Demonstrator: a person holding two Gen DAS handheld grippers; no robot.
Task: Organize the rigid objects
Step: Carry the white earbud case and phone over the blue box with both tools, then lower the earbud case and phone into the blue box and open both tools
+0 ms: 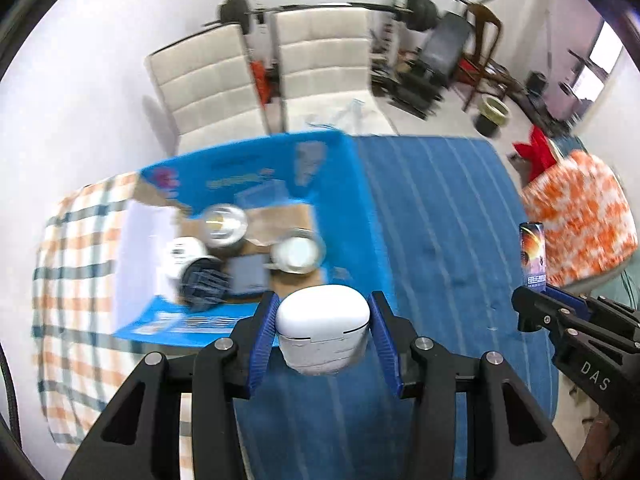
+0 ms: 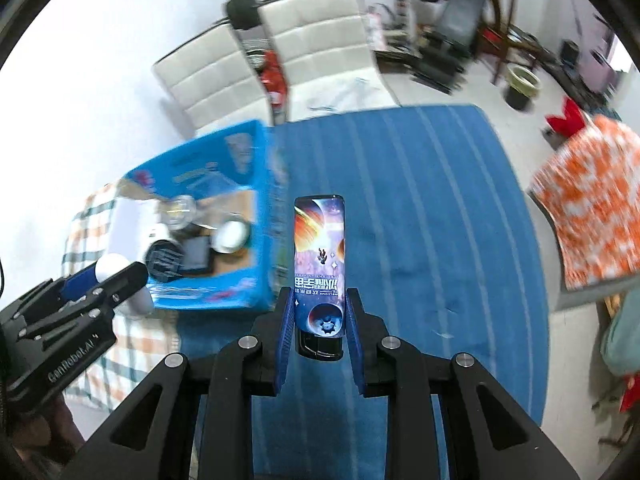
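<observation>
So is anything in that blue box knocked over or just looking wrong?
One thing: in the blue box, a white container with a dark ribbed end lies on its side, while the two round tins beside it sit upright. The picture is blurred, so nothing else there can be judged.

Your left gripper (image 1: 324,320) is matte black, its two linkage arms fanning from the bottom of the frame, each with triangular cut-outs and round silver screw heads at the pivots. Ribbed blue pads line the inner faces of the jaws. Your right gripper (image 2: 319,316) is built alike. At the lower left of the right wrist view, the left one's housing reads "GenRobot.AI" in white; at the right edge of the left wrist view, the other's reads "DAS".
</observation>
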